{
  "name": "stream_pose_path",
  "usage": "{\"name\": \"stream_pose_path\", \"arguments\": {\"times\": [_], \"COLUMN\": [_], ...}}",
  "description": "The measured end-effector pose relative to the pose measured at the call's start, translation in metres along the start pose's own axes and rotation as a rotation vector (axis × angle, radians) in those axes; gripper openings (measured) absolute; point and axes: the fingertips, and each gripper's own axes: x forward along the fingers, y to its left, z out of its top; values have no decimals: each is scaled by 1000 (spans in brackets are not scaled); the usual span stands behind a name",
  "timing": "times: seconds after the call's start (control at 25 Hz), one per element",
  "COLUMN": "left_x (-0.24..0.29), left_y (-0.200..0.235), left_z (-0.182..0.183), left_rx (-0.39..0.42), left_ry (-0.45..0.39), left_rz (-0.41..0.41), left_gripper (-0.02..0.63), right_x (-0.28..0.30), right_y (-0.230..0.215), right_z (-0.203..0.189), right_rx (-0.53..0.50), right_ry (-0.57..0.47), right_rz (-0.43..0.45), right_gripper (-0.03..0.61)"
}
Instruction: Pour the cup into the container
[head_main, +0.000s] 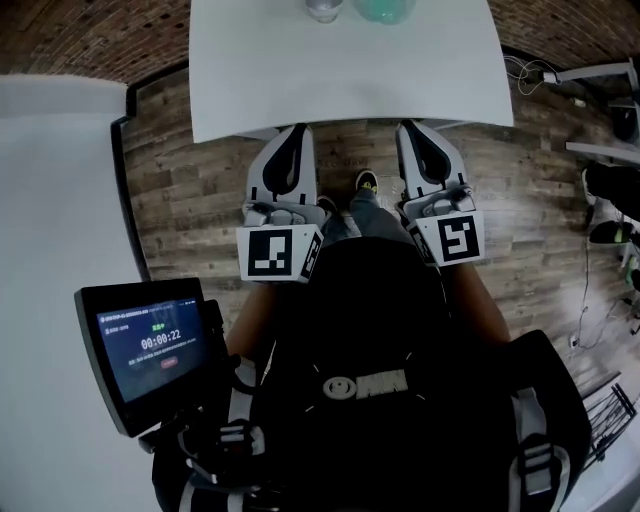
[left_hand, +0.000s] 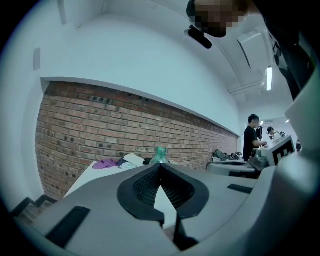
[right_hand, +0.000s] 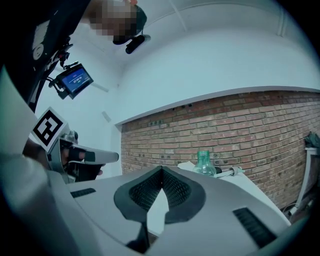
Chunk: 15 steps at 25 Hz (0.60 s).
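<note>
Closest: black harness, small screen at lower left. Found left gripper and right gripper side by side above wood floor, tips at near edge of white table. Read both pairs of jaws pressed together, gripping nothing. Spotted clear cup just beside green-tinted container at table's far edge, well apart from both grippers.

cup, green container, cut by top edge
</note>
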Motion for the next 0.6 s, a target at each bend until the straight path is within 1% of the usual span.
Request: {"name": "stream_pose_path", "arguments": {"times": [0.08,0.2,0.32,0.44,0.6], "left_x": [6,21,55,80,95], "left_y": [-4,-11,-28,-39,-32], "left_z": [2,6,8,12,16], "left_rx": [17,47,78,86,80], "left_ry": [15,39,70,68,55], "left_rz": [5,8,-27,-38,-29], "left_gripper": [-2,-2,-2,-2,-2], "right_x": [1,9,18,24,37], "right_y": [-7,-24,-59,-86,-96], "right_z": [-6,-9,-2,4,4], "right_rx": [-2,34,73,110,70], "right_ry": [4,-2,-34,-45,-43], "right_rz": [4,10,-17,-29,-26], "right_gripper": [0,0,0,0,0]}}
